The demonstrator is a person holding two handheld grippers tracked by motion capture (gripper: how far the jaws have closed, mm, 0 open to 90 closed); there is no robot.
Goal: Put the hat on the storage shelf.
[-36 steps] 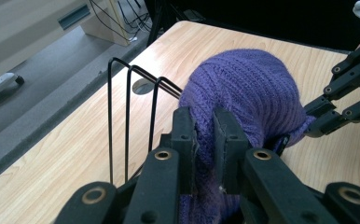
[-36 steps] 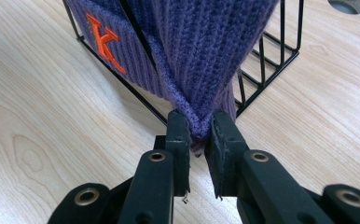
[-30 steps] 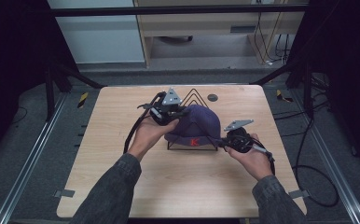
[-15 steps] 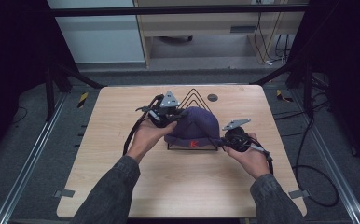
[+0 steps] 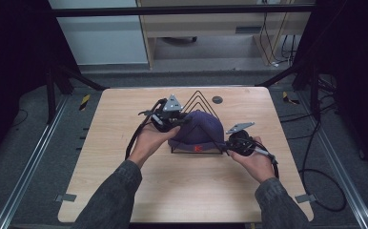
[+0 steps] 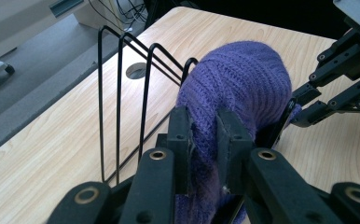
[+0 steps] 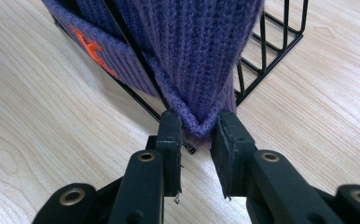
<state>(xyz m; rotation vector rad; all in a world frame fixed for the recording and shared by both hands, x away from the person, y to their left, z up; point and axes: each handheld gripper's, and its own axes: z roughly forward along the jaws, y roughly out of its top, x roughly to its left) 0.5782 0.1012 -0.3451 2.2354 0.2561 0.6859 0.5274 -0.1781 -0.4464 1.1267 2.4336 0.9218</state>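
A light wooden table (image 5: 125,191) lies beneath both grippers. A small dark round hole (image 5: 217,99) sits in its top, beyond the left gripper (image 5: 181,122) and between it and the far edge. Grey tape tabs (image 5: 65,197) mark the near corners, behind the grippers. On the grey floor, a yellow-and-black strip (image 5: 84,101) lies well out to the left gripper's left. Black cables (image 5: 315,181) loop on the floor to the right of the right gripper (image 5: 226,145). A beige cabinet (image 5: 210,28) stands far ahead.
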